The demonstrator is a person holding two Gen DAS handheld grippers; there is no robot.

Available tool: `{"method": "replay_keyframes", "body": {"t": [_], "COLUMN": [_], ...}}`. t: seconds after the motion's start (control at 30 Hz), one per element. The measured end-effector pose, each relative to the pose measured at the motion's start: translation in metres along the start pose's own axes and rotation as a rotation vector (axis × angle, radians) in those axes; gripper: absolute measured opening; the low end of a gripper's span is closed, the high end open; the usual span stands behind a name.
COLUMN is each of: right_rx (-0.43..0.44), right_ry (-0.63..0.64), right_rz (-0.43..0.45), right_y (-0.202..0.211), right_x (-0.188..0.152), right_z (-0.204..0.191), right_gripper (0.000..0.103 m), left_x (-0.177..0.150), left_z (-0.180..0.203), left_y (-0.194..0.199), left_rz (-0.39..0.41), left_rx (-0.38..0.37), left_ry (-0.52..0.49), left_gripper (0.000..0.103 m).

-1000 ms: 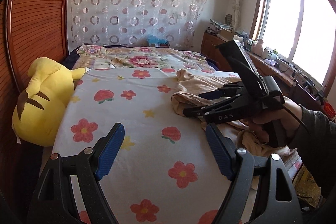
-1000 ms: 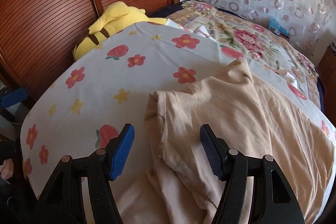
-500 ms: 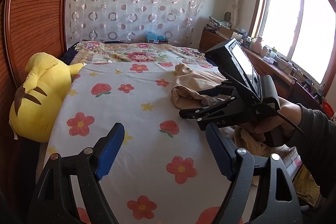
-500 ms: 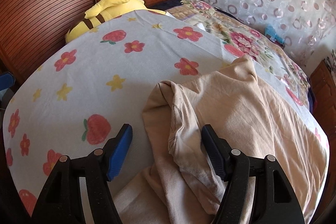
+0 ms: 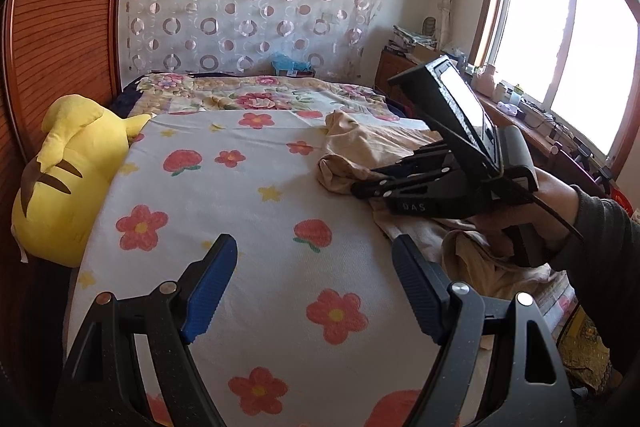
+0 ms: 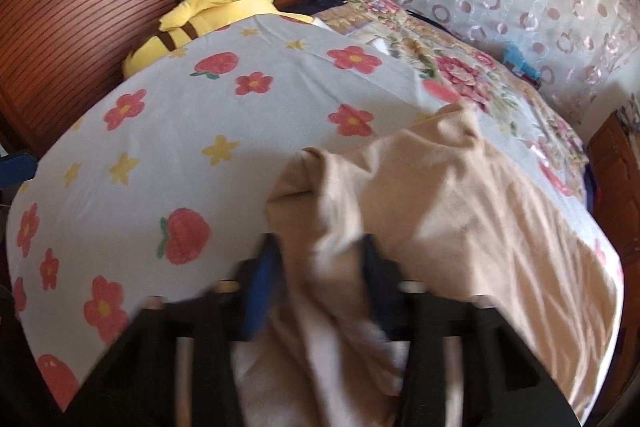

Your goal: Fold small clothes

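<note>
A beige garment (image 5: 360, 143) lies crumpled on the right half of the bed, one folded edge toward the middle. My right gripper (image 5: 356, 187), held by a hand in a dark sleeve, points down at that edge. In the right wrist view its blurred jaws are closing, and a bunched fold of the beige garment (image 6: 460, 195) is pinched in the right gripper (image 6: 320, 267). My left gripper (image 5: 312, 247) hovers open over the flowered bedsheet (image 5: 240, 219), left of the garment, with nothing between its blue pads.
A yellow plush toy (image 5: 64, 179) leans against the wooden wardrobe (image 5: 60, 47) at the bed's left edge. A floral quilt (image 5: 260, 95) covers the far end of the bed. A cluttered desk (image 5: 520, 115) runs under the window on the right.
The right gripper's jaws have come together from wide apart onto the fold of the beige garment, which now bunches up between them. The left gripper has stayed still and open.
</note>
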State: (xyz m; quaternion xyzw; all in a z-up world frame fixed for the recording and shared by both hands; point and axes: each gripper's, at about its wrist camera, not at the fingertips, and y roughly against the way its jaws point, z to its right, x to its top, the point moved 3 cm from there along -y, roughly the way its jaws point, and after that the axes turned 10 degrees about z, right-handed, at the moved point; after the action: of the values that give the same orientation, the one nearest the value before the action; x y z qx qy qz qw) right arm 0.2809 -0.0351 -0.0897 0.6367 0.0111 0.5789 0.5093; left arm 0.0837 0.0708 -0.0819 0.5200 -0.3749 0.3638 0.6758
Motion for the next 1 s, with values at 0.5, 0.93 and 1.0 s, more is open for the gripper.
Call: {"method": "replay_keyframes", "body": {"t": [0.5,0.93,1.0], "right_rx": [-0.036,-0.339,-0.375], "right_ry": [-0.258,-0.381,-0.408], "right_rz": [0.251,0.197,0.153], "right_y": [0.107,0.138,0.127], "right_x": [0.008,-0.042,-0.05], "right_z": [0.113,0.203,0.207], "right_gripper": [0.006,0.006,0.006], "left_x": [-0.004,-0.008,-0.008], "left_z": [0.022,0.041,0.044], "left_y": [-0.007,-0.008,-0.009], "left_rz": [-0.018,-0.036,-0.04], "left_rx": [-0.037,-0.08,-0.085], "left_ry": [-0.021,-0.034,-0.033], "left_gripper": [0.08,0.08,0.08]}}
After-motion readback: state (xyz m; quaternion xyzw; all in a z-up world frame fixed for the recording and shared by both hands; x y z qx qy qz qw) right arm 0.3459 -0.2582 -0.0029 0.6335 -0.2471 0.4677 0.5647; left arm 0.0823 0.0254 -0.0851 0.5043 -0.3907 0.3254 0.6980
